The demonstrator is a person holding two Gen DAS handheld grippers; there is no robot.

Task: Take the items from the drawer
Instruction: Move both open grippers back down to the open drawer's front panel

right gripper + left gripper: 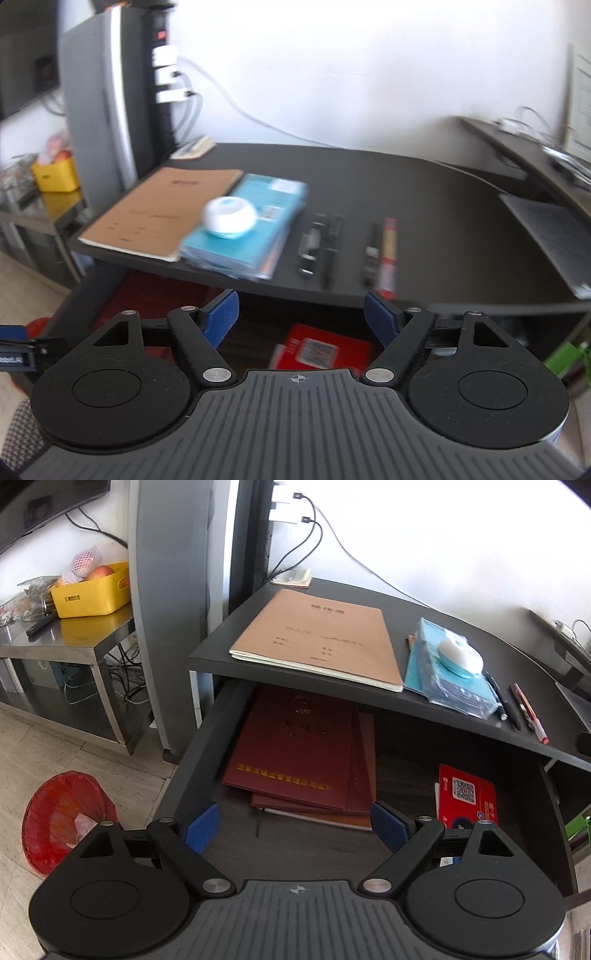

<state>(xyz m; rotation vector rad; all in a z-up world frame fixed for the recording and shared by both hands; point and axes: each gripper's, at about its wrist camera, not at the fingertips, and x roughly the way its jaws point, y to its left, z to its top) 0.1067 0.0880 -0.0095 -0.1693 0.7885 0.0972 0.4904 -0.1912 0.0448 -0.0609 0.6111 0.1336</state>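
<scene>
The dark drawer [192,760] stands pulled open under the desk top. In it lies a stack of dark red certificate folders [295,753] on the left and a red card packet with a QR code [467,794] on the right. My left gripper [295,829] is open and empty, hovering over the drawer's front, just short of the folders. My right gripper [301,317] is open and empty above the drawer front; the red packet [325,350] shows between its fingers, below. The folders [155,291] show dimly there.
On the desk top [406,602] lie a brown notebook [317,638], a teal packet [447,672] with a white and teal round gadget [460,657] on it, and several pens [517,709]. A red waste bin [66,819] stands on the floor at left. A yellow fruit basket [92,590] sits on a steel table.
</scene>
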